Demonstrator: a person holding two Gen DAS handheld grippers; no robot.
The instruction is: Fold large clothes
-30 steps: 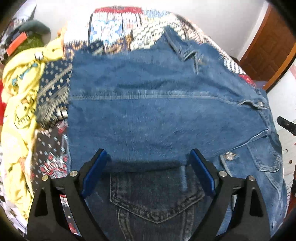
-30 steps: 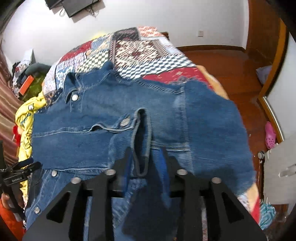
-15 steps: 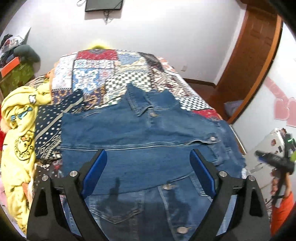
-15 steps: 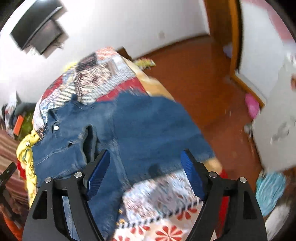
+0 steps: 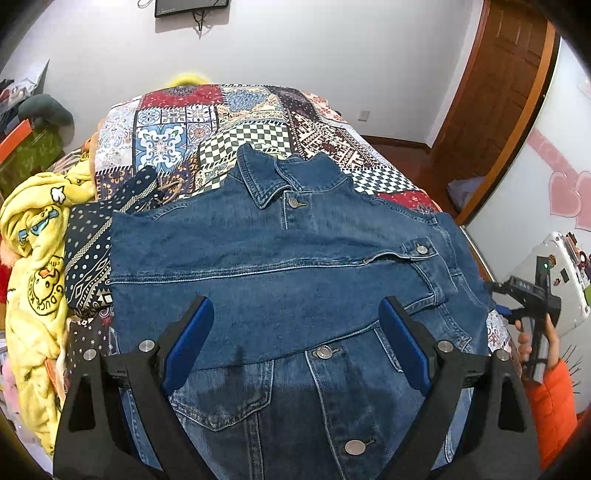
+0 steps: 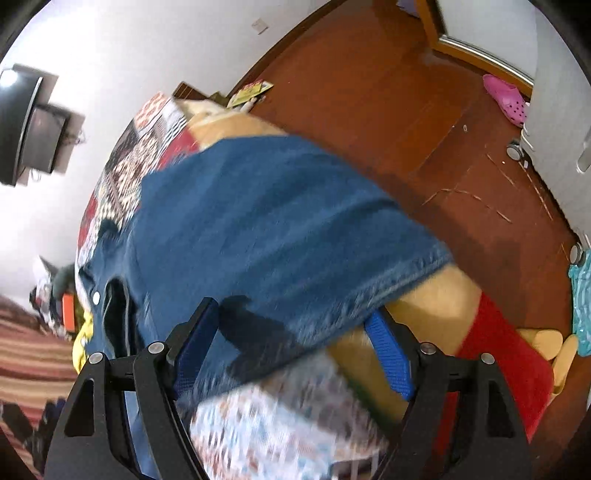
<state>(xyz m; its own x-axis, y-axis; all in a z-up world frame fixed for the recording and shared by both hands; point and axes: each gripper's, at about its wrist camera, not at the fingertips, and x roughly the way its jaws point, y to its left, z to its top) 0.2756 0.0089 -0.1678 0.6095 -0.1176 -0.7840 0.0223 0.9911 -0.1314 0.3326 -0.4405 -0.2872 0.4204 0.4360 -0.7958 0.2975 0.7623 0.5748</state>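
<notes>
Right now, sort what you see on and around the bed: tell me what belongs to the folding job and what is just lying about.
Part of the job:
- denim jacket, spread on the bed, one sleeve laid across the front
- left claw, open above it
- right claw, open at the jacket's edge

Just lying about:
- patchwork bedspread
- yellow duck blanket
- pink shoe
- wall screen

Left gripper (image 5: pixel 295 347) wide open above the denim jacket (image 5: pixel 280 266), nothing between the pads. Jacket flat on the quilt (image 5: pixel 207 133), collar far side, one sleeve folded across the front. Yellow blanket (image 5: pixel 37 280) bunched left.
</notes>
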